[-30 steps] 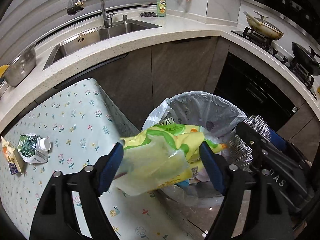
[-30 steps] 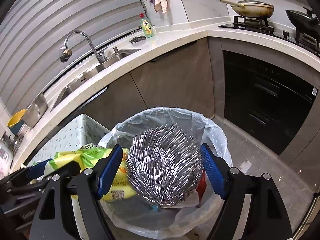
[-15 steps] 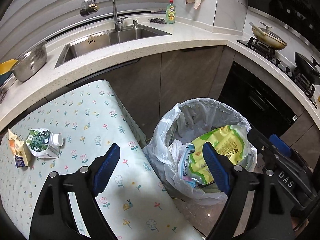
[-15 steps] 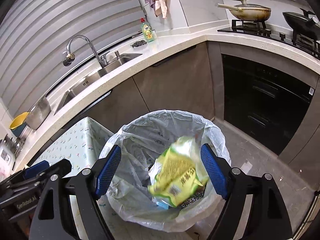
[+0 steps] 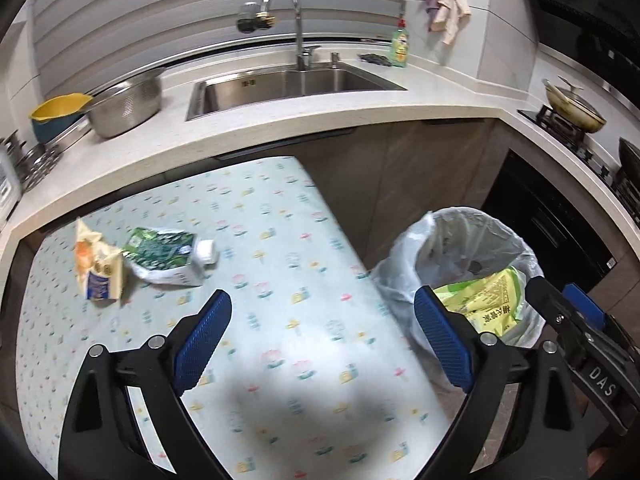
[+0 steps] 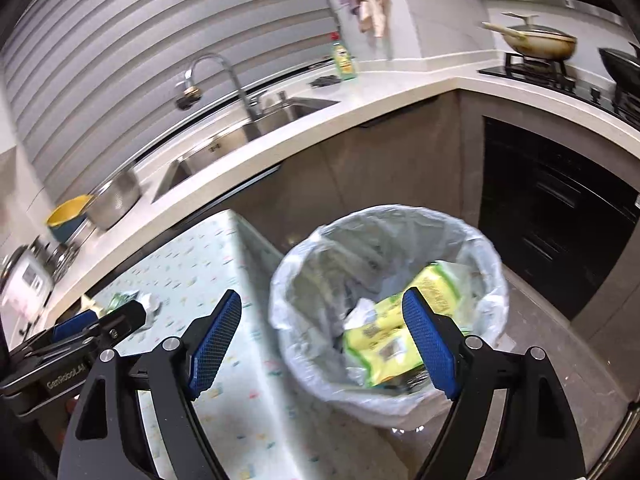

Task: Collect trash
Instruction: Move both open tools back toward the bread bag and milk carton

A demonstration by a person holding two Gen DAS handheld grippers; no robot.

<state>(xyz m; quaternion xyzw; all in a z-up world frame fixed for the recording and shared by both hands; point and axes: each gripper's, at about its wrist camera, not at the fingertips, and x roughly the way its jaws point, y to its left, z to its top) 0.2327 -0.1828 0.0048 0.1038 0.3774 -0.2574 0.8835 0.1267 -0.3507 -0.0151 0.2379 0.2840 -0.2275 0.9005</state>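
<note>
A bin with a white liner stands on the floor right of the floral-cloth table. A yellow-green packet lies inside it. On the table's far left lie a crumpled green carton and a small yellow-orange carton. My left gripper hangs over the table, well short of the cartons. Its jaws are opening and nothing is between them. My right gripper is open and empty, above the table's edge and the bin's near rim.
Behind the table runs a white counter with a steel sink, a tap, a metal colander and a green soap bottle. At the right are a stove with pans and a dark oven front.
The left gripper let the yellow-green packet go and the right gripper let a spiky silver ball go; both dropped into the bin. Both grippers then drew back leftward toward the table.
</note>
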